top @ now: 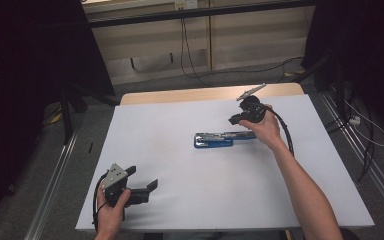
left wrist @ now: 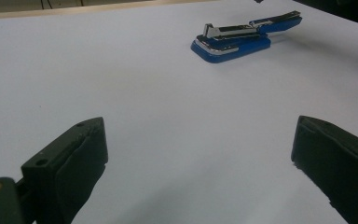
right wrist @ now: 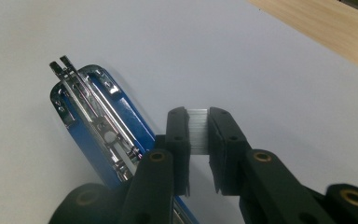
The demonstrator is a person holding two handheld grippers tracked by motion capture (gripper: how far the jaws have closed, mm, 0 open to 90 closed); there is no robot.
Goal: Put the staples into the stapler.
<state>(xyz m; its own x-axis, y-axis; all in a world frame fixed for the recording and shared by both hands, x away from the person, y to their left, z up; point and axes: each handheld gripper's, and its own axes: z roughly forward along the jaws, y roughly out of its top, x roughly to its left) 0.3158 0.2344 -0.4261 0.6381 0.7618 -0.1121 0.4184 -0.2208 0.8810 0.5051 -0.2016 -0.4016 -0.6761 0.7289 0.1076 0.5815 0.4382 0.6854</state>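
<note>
- High view: the stapler lies opened flat near the middle of the white tabletop, its blue base toward the left. The right claw hangs just above the stapler's right end; the left claw rests well apart at the near left corner, jaws wide and empty.
- Left gripper view: the stapler sits far off with its metal magazine showing on top. Both jaws stand spread with bare tabletop between them. This claw could move in and pin the blue base so the stapler does not slide.
- Right gripper view: the right claw is clamped on a strip of staples, held upright between the pads just beside the open magazine.
- The step in hand seems to be loading the strip. To do it well, line it up with the channel, legs down, lower it level, and release only once it is seated; too tight a squeeze may break the strip.
</note>
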